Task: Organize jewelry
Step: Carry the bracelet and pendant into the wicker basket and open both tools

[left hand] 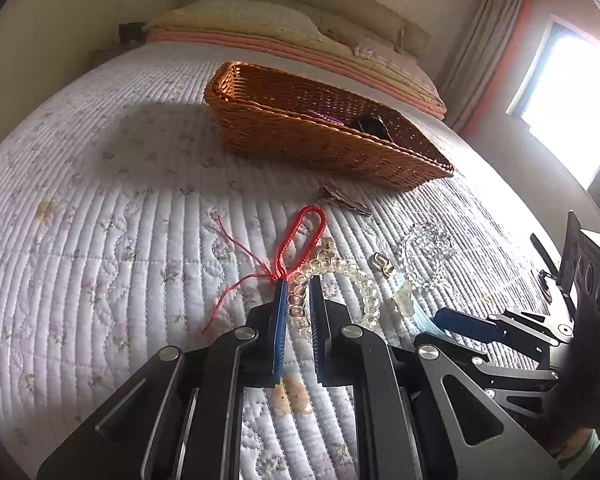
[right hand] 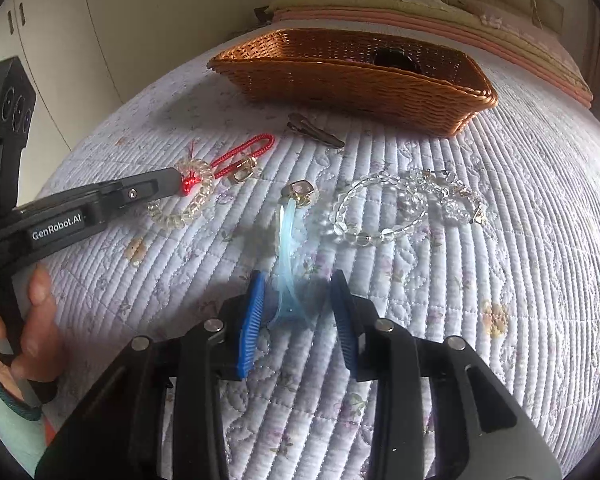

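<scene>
Mostly clear beads, yellowish bracelet (right hand: 184, 200) with red cord (right hand: 236, 154), pale-blue tassel (right hand: 286, 232)

quilted bedspread (right hand: 500, 240), pillows (left hand: 240, 16), curtain (left hand: 488, 20).

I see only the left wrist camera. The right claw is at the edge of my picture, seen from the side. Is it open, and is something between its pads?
Observer: In the right wrist view the right claw is open. A pale blue strand lies on the quilt between the pads, and neither pad presses on it.
Operator: Where does this strand go? In my view its far end is not clear.
Observer: It runs away from the claw to a gold-framed charm and seems joined to it.
Operator: Does the clear bead bracelet touch that charm?
Observer: No. The clear bead bracelet lies apart, to the right of the charm in that view.
</scene>
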`<action>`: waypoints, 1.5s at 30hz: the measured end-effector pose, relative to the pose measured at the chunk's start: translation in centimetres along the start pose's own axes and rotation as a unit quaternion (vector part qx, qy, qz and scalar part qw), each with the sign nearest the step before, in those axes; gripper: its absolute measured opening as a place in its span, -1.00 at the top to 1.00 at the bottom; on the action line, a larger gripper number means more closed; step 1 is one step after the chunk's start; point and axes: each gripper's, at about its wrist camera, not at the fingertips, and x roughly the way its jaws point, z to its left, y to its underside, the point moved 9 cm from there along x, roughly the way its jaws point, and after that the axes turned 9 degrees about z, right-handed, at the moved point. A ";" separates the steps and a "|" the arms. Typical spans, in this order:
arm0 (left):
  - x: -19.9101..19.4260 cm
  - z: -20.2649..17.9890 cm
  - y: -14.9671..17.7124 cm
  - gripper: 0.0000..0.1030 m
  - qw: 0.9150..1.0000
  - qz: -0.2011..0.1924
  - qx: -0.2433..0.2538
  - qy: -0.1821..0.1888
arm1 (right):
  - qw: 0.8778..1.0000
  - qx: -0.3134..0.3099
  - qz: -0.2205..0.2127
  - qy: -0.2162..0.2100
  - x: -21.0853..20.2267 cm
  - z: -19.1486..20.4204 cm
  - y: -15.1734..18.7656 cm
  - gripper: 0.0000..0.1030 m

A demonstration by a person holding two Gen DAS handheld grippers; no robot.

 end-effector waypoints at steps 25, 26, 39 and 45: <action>-5.3 -2.6 -11.5 0.82 0.993 -0.104 0.052 -0.031 | 0.991 0.020 -0.130 -0.030 -9.1 -3.0 -11.2 0.75; -5.1 -2.6 -12.5 0.82 0.992 -0.108 0.055 -0.033 | 0.991 0.021 -0.132 -0.032 -9.0 -3.4 -12.5 0.75; 3.1 -0.5 -20.7 0.82 0.994 -0.079 0.039 -0.065 | 0.992 0.066 -0.051 -0.092 0.0 -7.7 -24.9 0.75; 6.7 1.0 -19.8 0.82 0.996 -0.045 0.036 -0.073 | 0.989 0.100 0.007 -0.109 5.4 -9.3 -26.4 0.75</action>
